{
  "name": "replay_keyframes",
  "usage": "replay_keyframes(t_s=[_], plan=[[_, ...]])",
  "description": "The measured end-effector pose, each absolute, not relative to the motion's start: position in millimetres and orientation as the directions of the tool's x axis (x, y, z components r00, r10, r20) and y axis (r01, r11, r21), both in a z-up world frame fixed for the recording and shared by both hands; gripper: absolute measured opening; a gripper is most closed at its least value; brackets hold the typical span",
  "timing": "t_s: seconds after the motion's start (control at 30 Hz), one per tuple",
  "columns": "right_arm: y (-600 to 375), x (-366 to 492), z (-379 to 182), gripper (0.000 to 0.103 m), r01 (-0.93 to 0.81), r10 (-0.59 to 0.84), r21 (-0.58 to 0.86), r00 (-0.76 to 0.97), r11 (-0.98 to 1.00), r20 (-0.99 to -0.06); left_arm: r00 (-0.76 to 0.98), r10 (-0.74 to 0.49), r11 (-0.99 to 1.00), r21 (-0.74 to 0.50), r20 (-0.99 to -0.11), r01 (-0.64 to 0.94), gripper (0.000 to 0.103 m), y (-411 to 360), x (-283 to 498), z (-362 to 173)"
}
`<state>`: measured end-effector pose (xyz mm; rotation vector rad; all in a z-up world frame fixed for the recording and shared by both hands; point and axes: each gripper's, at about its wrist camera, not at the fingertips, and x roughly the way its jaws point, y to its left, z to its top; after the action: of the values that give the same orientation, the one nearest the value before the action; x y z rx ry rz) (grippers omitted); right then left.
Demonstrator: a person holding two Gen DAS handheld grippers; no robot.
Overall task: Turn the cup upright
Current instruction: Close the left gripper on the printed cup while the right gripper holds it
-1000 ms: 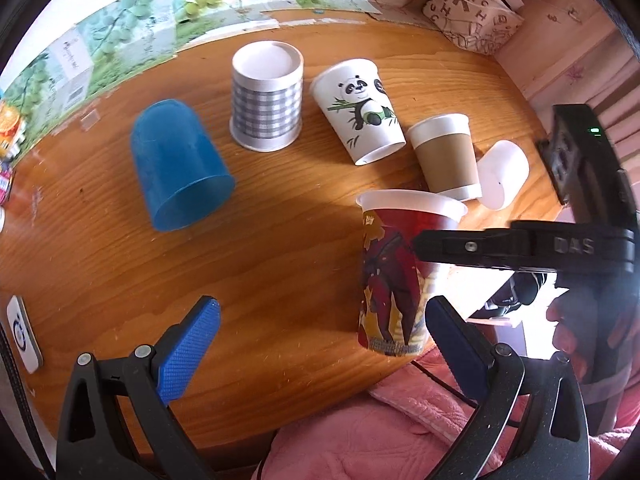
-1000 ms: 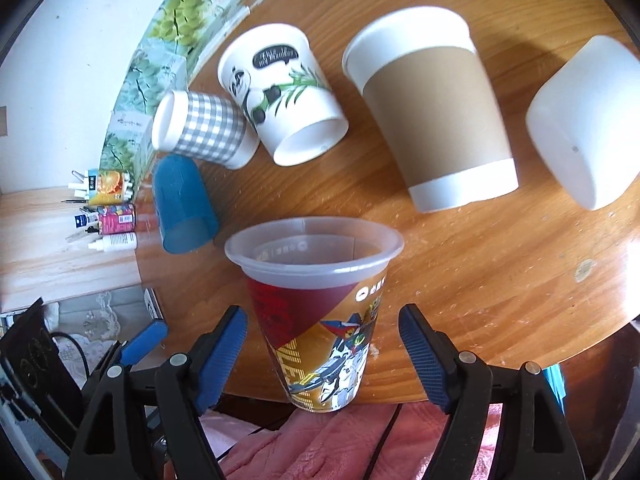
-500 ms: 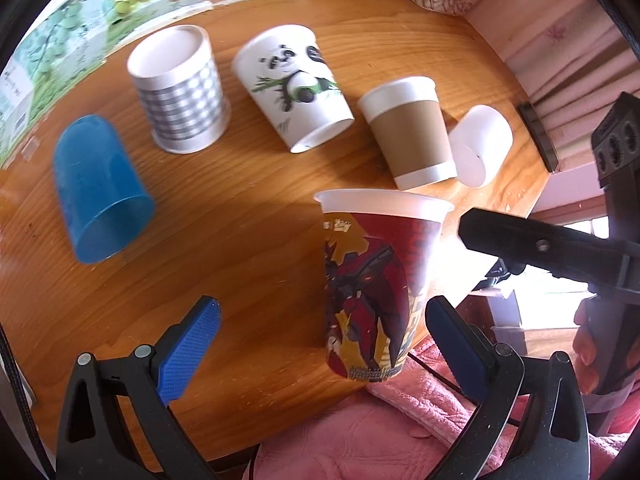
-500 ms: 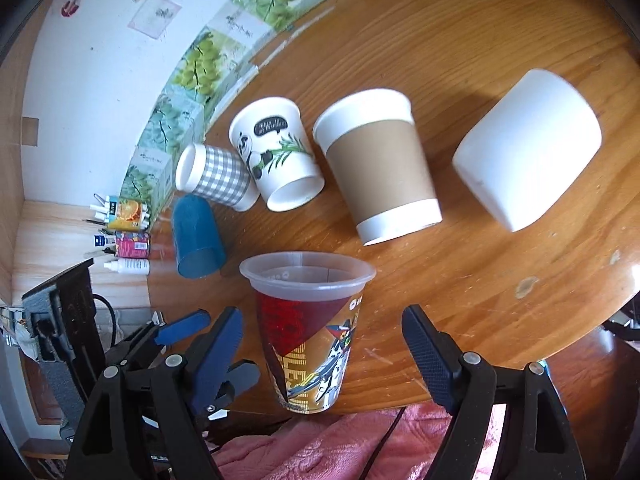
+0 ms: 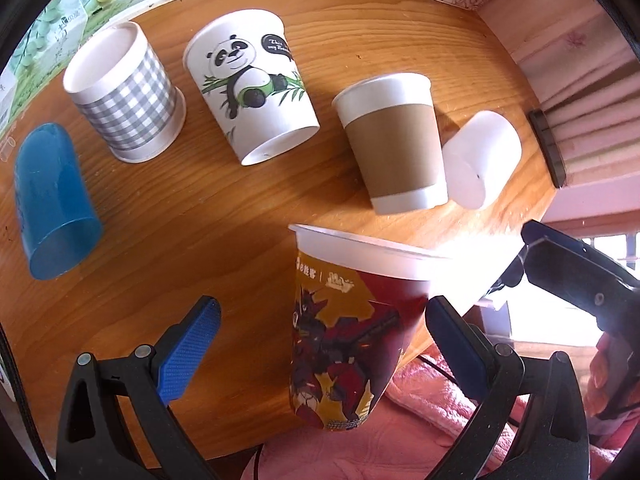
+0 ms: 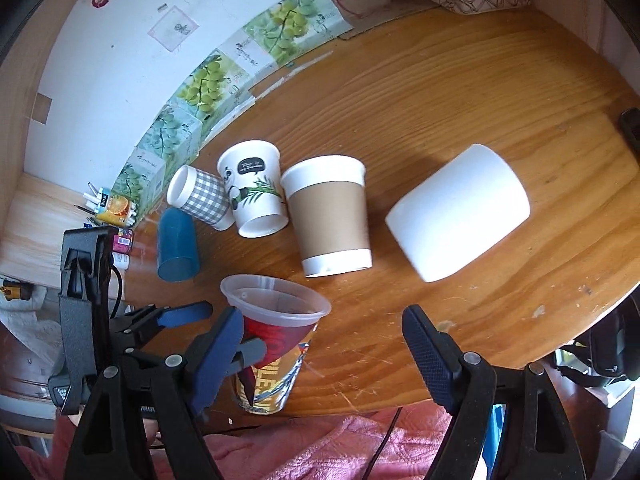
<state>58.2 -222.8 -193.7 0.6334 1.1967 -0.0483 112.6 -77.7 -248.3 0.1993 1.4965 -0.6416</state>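
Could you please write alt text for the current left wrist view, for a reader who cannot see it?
A red printed cup stands upright at the table edge between the open left gripper fingers, untouched. Behind it five cups sit upside down: blue, checked, panda, brown-sleeved, white.

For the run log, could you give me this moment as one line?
red printed cup: upright, near table edge | left gripper: open | right gripper: open | five cups upside down

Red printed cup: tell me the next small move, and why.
Probably ease the right gripper forward toward the brown-sleeved cup. The red printed cup already stands mouth-up with the open jaws clear of it, while the brown-sleeved one seems mouth-down just ahead.
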Motion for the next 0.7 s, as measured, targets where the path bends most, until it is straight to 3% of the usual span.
replay_keyframes(t_s=[0.7], plan=[[-249.5,56.0,-187.1,0.082,0.312,0.297,0.406,0.342,0.859,-0.891,-0.040,-0.296,0.877,-0.289,-0.954,0.384,0.102,-102.8,139.9,-268.3]])
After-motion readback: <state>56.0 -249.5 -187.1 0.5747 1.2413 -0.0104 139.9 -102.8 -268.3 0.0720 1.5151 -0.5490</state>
